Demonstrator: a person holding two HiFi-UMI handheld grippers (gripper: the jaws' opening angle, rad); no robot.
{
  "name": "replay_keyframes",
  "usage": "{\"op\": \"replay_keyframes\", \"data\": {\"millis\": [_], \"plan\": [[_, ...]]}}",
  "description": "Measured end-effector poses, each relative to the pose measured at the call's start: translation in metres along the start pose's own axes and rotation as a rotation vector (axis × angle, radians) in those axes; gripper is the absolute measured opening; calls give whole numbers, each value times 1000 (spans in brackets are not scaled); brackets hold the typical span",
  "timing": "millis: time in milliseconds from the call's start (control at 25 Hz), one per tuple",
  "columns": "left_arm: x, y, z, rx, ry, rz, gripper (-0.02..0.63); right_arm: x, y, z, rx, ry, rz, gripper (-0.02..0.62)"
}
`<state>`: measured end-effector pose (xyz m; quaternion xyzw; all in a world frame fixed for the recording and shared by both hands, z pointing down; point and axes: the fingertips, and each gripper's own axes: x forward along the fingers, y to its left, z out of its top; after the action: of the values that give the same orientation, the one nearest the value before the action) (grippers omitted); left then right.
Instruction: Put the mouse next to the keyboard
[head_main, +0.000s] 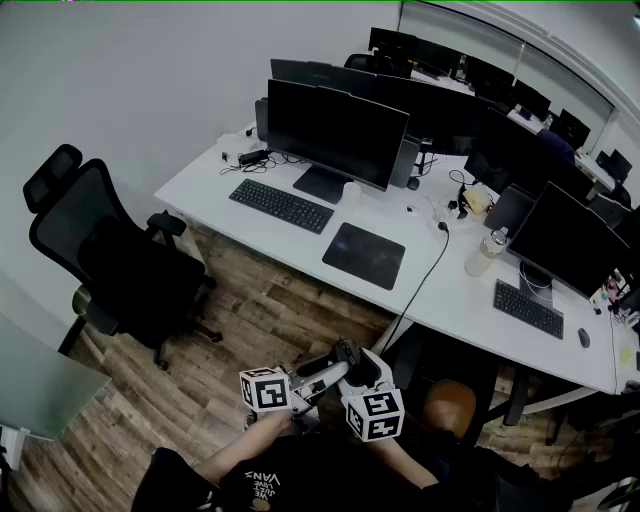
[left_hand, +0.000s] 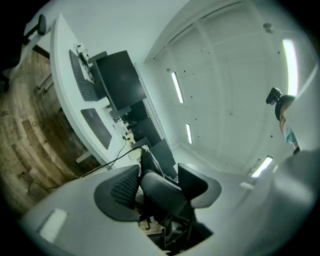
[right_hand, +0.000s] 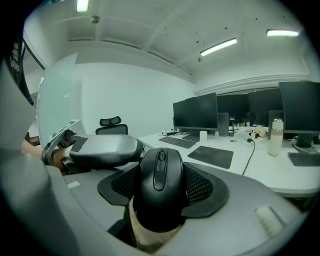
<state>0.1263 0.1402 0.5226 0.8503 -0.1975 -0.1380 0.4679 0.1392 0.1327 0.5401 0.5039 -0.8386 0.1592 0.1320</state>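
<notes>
Right now my right tool (right_hand: 161, 192) is clamped on the black mouse (right_hand: 159, 170), both ribbed pads against its sides, button end pointing away from me. I hold it low in front of my body, over the wooden floor (head_main: 250, 320) and well apart from the white desk (head_main: 215, 180). The keyboard (head_main: 281, 205) lies on that desk before a monitor (head_main: 335, 130), a dark mouse pad (head_main: 364, 255) beside it. My left tool (left_hand: 159, 180) stands wide and grips nothing, just beside the right one.
</notes>
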Motion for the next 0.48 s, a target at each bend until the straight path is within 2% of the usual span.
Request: {"op": "replay_keyframes", "data": {"millis": [280,480], "plan": [[7,16,7,-21,17,-4,225,15,-9,-3,29,14,-15,276],[8,39,33,-39,58,-14,225,49,-10,4,66,21,-44,276]]}}
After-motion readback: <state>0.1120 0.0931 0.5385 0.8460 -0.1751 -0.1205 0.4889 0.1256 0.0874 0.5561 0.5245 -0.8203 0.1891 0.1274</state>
